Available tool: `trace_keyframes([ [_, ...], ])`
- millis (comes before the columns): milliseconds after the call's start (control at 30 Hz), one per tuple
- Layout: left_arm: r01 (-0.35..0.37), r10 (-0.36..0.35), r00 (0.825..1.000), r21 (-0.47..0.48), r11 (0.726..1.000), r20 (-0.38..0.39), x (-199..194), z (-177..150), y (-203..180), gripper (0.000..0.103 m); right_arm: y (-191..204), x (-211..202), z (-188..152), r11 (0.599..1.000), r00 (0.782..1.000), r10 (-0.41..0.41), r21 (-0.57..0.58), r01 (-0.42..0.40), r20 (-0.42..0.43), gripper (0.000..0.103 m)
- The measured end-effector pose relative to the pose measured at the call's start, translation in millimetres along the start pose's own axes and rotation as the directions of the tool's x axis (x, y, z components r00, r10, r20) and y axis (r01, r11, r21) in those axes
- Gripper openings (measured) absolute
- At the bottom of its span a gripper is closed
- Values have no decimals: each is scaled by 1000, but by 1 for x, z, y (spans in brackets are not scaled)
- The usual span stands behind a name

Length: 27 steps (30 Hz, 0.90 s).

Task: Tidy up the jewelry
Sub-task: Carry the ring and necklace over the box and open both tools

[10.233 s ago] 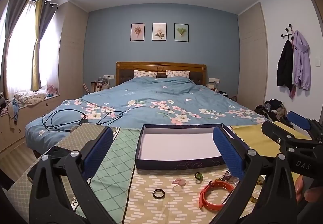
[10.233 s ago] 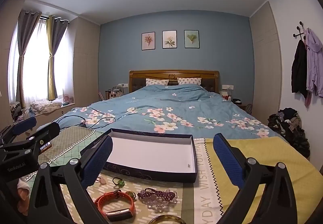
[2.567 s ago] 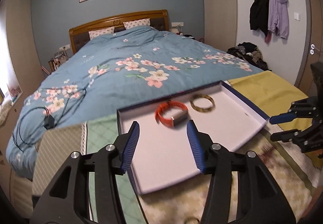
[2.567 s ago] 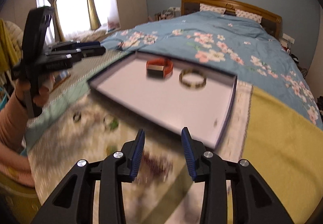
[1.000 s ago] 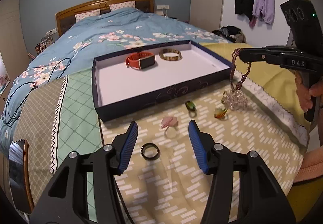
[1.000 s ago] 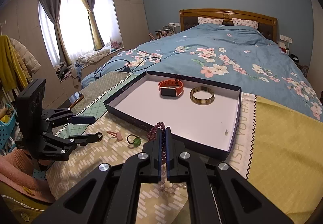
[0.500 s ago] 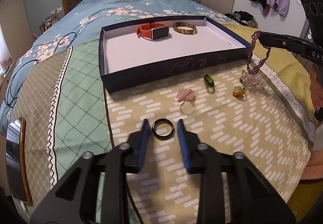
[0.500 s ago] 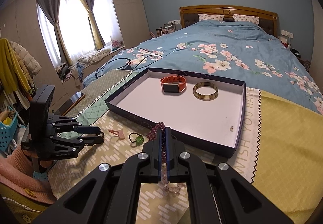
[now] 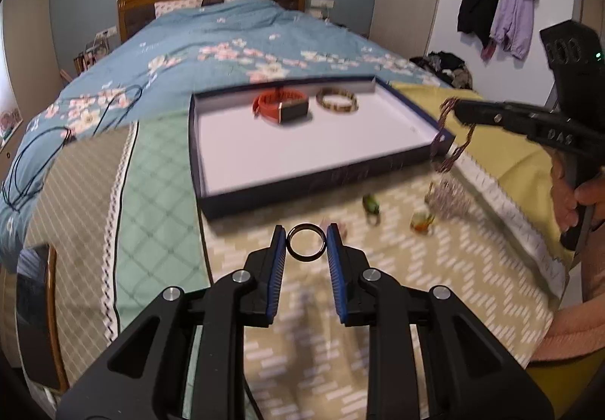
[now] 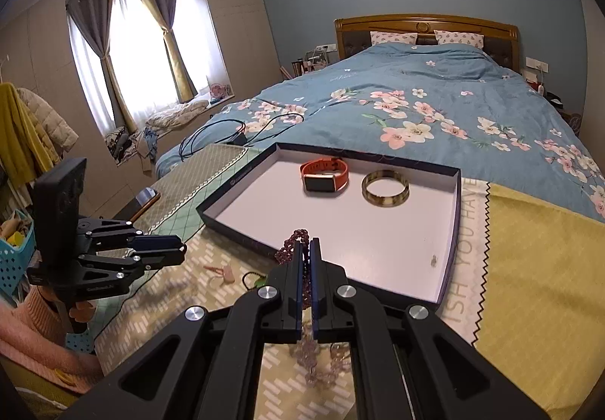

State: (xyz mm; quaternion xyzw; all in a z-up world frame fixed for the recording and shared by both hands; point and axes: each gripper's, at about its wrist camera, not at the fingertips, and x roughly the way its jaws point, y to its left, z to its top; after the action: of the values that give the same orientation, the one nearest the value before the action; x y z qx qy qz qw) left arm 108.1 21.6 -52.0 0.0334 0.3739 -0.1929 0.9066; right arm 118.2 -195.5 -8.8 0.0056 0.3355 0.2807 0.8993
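Note:
My left gripper [image 9: 306, 235] is shut on a black ring [image 9: 306, 242] and holds it above the patterned cloth, in front of the dark blue tray [image 9: 321, 178]. The tray holds an orange watch [image 9: 281, 106] and a gold bangle [image 9: 337, 99]. My right gripper [image 10: 306, 245] is shut on a purple bead necklace [image 10: 291, 244] that hangs down at the tray's [image 10: 452, 231] near edge; the necklace [image 9: 452, 151] also shows in the left wrist view. A pink ring [image 10: 223, 271], a green ring [image 9: 371, 204] and an amber ring [image 9: 421, 223] lie on the cloth.
The bed with a blue floral quilt [image 10: 416, 110] lies behind the tray. A black cable [image 9: 34, 151] lies on the quilt at left. A phone [image 9: 36, 310] lies at the cloth's left edge. Yellow cloth [image 10: 537, 268] covers the right side.
My left gripper has closed on the black ring and lifted it off the cloth. My right gripper still holds the necklace and has moved slightly toward the tray.

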Motion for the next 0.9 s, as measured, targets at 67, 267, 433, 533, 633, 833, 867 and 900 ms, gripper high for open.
trace_keyframes([
  [67,12,-12,1000,0,1000,23,-2,9,0,22,-1,2,5,1000,1000,-4,3,4,7,2],
  [267,0,-1,998,21,1000,67,4,34,-1,22,-5,11,19,1000,999,-23,6,23,23,2],
  [433,-6,4,997,29,1000,76,16,55,0,22,-14,23,30,999,999,-37,28,36,28,2],
  [533,-8,6,997,30,1000,74,27,65,2,22,-20,31,36,998,999,-44,43,43,29,2],
  [633,-13,11,998,33,999,63,39,73,4,22,-25,38,40,997,998,-49,64,47,28,2],
  [833,-19,18,999,32,999,37,64,84,9,22,-39,58,46,992,999,-42,119,41,6,2],
  [867,-18,17,999,30,999,33,68,85,10,22,-43,63,47,990,999,-32,136,32,0,2],
  [900,-18,17,999,24,1000,27,72,87,12,22,-44,66,47,989,1000,-30,147,30,-3,2],
])
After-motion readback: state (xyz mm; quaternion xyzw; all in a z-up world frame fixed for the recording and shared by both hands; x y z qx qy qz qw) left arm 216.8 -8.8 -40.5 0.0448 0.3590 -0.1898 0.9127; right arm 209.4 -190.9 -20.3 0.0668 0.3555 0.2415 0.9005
